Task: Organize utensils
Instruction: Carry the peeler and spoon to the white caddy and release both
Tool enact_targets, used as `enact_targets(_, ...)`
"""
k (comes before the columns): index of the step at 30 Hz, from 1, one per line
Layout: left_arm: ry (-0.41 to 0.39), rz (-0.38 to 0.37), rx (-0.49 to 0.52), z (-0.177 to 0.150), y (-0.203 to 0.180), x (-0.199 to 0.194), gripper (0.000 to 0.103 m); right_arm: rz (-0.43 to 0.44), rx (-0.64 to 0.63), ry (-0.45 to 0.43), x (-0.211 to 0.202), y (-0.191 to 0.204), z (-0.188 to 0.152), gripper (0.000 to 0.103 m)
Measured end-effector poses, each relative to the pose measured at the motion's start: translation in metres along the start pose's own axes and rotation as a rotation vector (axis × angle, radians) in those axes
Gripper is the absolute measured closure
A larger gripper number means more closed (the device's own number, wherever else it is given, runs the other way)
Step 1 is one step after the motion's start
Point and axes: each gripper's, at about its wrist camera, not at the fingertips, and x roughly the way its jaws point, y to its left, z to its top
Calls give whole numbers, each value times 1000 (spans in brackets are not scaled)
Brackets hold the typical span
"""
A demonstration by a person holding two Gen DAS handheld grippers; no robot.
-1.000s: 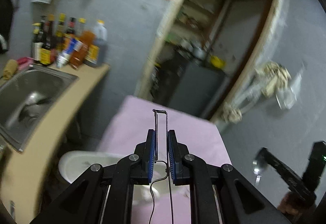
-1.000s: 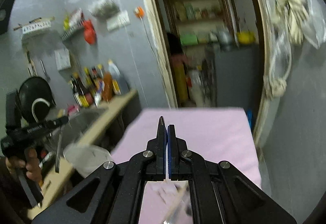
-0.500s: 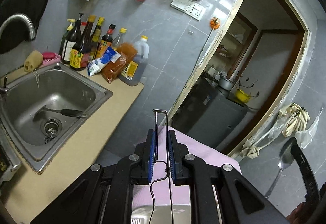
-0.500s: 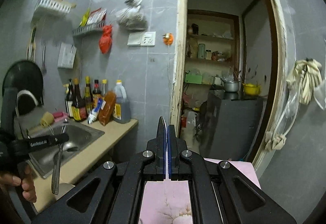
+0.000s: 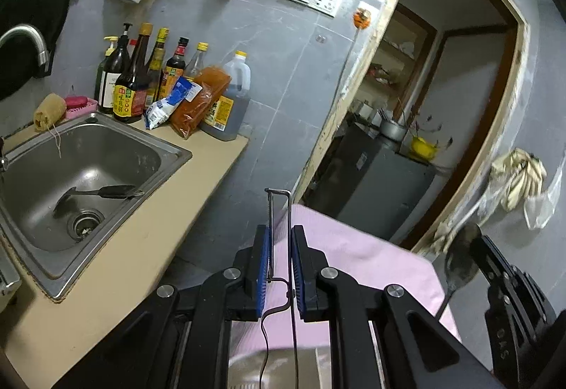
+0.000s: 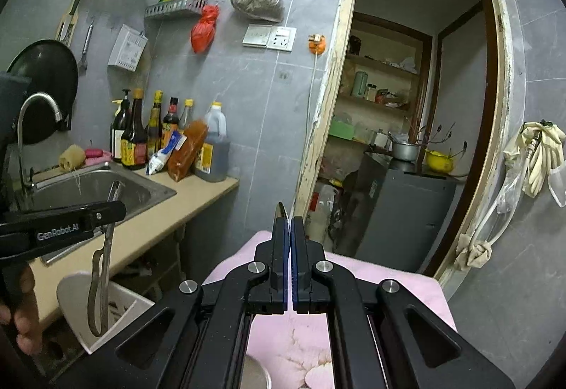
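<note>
At the far left, the sink [image 5: 88,169] sits in the beige counter [image 5: 148,247], with a dark spatula [image 5: 95,194] lying in its basin beside the drain. Behind the sink, bottles [image 5: 141,85] stand in a row against the grey wall. To the right of the sink, above the counter's near edge, the left gripper [image 5: 281,261] is clamped on a thin wire peeler [image 5: 279,230], whose square frame sticks out past the blue pads. In the right wrist view the peeler [image 6: 100,268] hangs down from that gripper [image 6: 106,212] in front of the sink. Farther right of the sink, over a pink cloth [image 5: 353,254], the right gripper [image 6: 290,240] is pressed together on a metal spoon [image 5: 460,265], bowl upward; only its tip [image 6: 282,210] shows above the pads.
</note>
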Motion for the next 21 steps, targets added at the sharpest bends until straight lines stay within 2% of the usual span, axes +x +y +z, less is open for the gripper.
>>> enact_targets(7,44,-8,122,-14,-9,-18,91,63,36,53,-6,-7,-13,101)
enact_targets(12,121,-19,140,-19,-10,-23,88,133,85,137,-7,-17,-26,100)
enact_targets(15,154,-22,130,-21,-9,-26,80,157,114,168,-12,-25,-34,97)
enact_targets(17,152,-24,121,-22,-9,-31,64,167,132,175,-15,-30,-37,84)
enact_targets(18,151,-28,112,-22,-10,-33,59,177,153,174,-17,-35,-39,75)
enact_targets(19,146,-34,101,-22,-9,-36,50,184,168,171,-20,-39,-39,70)
enact_targets(21,133,-37,83,-22,-11,-41,47,190,183,171,-24,-45,-39,70)
